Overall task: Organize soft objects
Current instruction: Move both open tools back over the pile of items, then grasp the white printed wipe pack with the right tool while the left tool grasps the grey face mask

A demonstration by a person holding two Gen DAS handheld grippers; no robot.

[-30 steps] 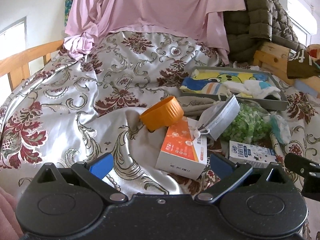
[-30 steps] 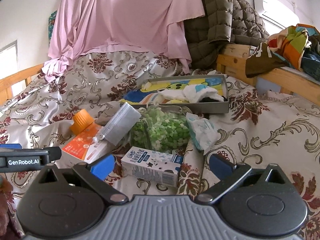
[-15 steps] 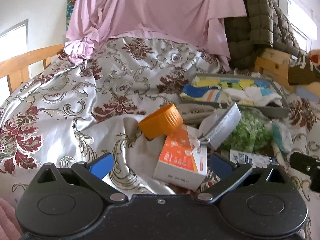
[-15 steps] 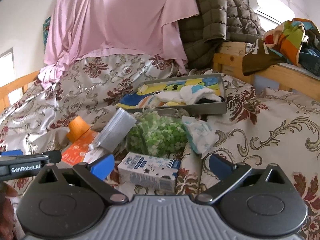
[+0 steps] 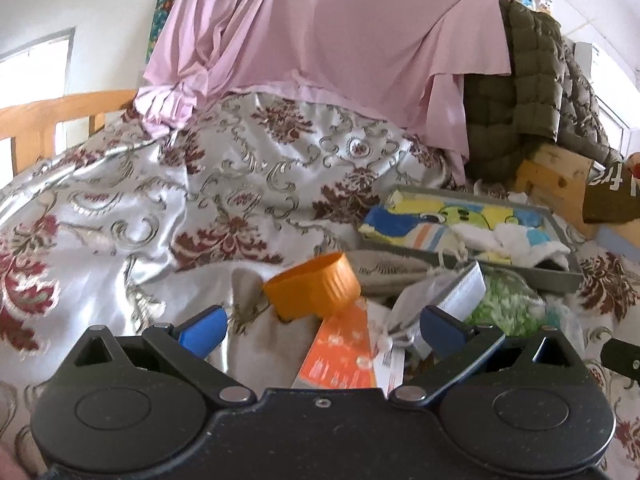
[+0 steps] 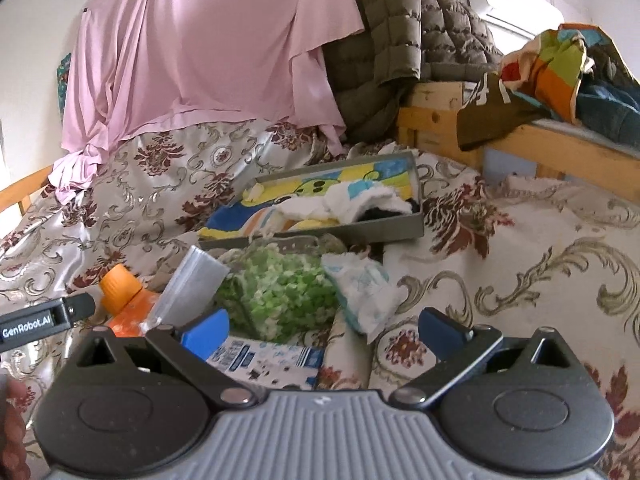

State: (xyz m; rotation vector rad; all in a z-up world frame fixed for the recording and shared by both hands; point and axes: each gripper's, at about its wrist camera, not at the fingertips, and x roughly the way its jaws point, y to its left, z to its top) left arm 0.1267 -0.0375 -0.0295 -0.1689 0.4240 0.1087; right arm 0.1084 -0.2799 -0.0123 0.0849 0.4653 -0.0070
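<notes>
A pile lies on the flowered bedspread: a green fluffy bundle in a clear bag (image 6: 280,292), a pack of grey face masks (image 6: 192,288), a soft white-blue packet (image 6: 364,288), an orange cap (image 5: 316,290), an orange box (image 5: 344,356) and a small milk carton (image 6: 268,360). Behind it a grey tray (image 6: 332,232) holds a cartoon cloth and white towels. My left gripper (image 5: 324,326) is open, low over the orange cap and box. My right gripper (image 6: 324,326) is open, just above the carton and green bundle. Both are empty.
A pink sheet (image 5: 320,40) and an olive quilted jacket (image 6: 408,32) hang at the back. A wooden bed frame (image 6: 520,140) with heaped clothes stands at the right. A wooden rail (image 5: 52,116) runs along the left. The left gripper's body (image 6: 40,320) shows at the right view's left edge.
Both grippers have moved forward and lower toward the pile, which looks larger and nearer now. Both stayed open. Nothing in the pile has moved.
</notes>
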